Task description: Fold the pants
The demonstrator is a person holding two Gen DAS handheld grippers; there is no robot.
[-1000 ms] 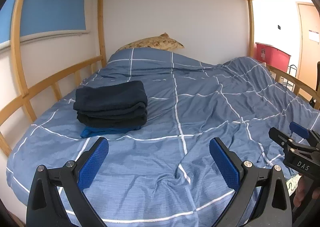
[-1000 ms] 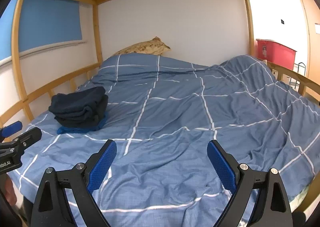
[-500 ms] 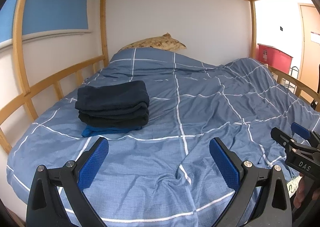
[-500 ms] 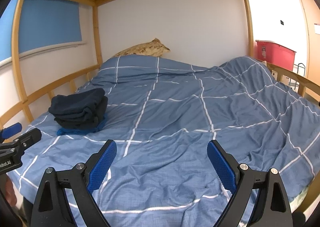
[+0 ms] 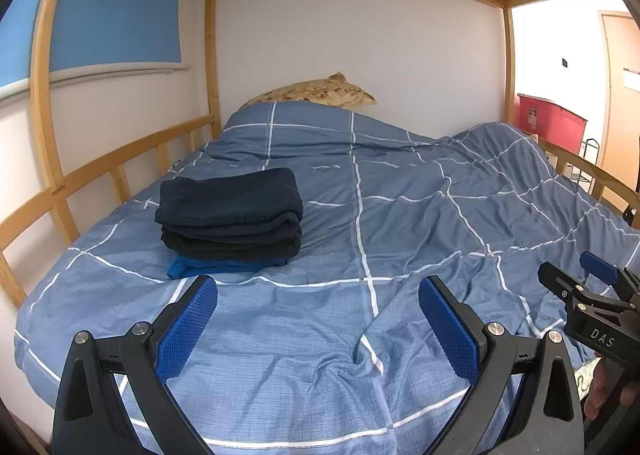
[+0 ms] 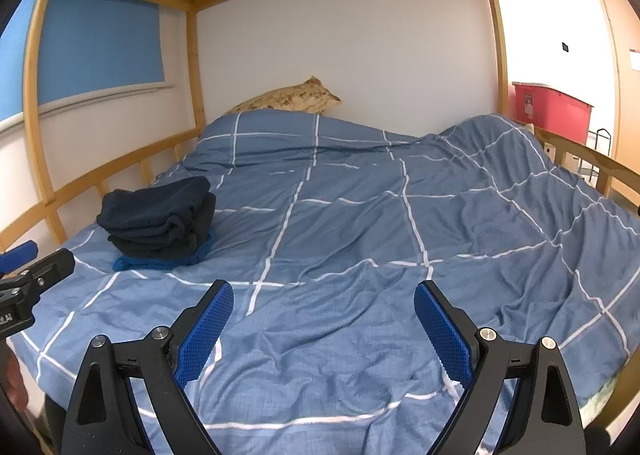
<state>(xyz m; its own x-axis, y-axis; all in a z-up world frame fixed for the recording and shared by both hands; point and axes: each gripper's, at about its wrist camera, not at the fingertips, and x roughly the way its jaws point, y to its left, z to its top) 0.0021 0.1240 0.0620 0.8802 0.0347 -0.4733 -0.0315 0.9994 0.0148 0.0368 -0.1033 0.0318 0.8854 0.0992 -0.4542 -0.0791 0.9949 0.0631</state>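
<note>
Left black gripper with blue pads [image 5: 318,319] and right black gripper with blue pads [image 6: 324,315] both gaped wide, empty, over blue checked duvet [image 5: 400,223]. Folded dark navy pants stack [image 5: 230,209] lay ahead-left, long axis crosswise; left gripper nearer.

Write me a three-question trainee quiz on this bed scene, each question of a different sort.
1. True or false: the left tool grips the folded dark pants.
2. Multiple choice: what lies at the bottom of the stack? A) a blue garment B) the pillow C) the red bin
3. Fill in: the right tool hangs over the ______ duvet, holding nothing.

Key: 1 false; 2 A; 3 blue checked
</note>
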